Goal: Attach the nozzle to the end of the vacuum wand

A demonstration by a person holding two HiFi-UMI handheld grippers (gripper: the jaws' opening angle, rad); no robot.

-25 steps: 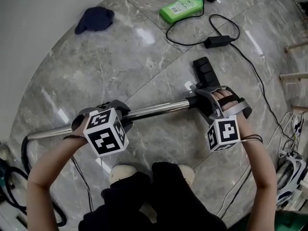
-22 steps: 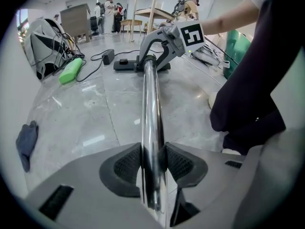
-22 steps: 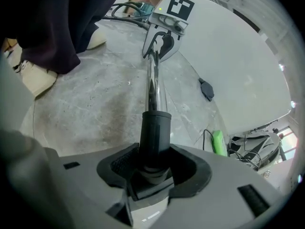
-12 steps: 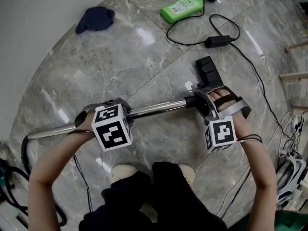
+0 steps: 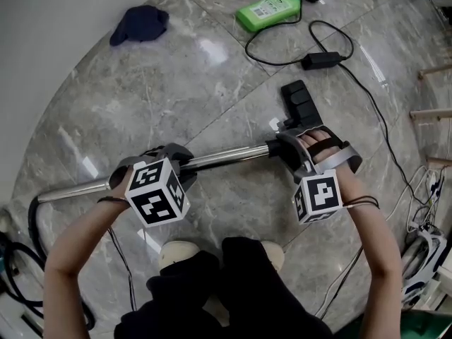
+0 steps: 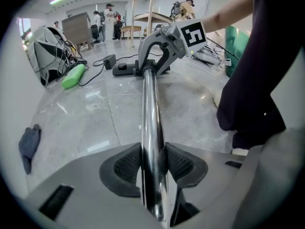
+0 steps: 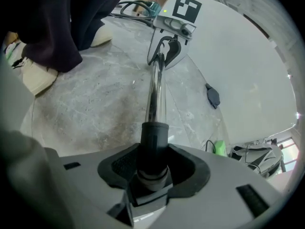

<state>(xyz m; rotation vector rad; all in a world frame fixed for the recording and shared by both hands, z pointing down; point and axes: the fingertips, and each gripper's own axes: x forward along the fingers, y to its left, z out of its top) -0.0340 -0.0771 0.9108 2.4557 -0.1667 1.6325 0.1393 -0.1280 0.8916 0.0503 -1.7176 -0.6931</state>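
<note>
The left gripper [image 6: 153, 163] is clamped on the shiny chrome vacuum wand tube [image 6: 150, 104]. The right gripper [image 7: 153, 168], its jaws just closing further, pinches the round black neck [image 7: 153, 140] of the flat black plastic floor nozzle [image 5: 300, 103], right at the tube's end. Tube and neck share one line between the grippers, with the nozzle head just beyond the right one, so seating likely means pushing along that axis.

Right gripper [image 7: 152, 170] jaws just closed tighter on nozzle [image 7: 152, 140].
</note>
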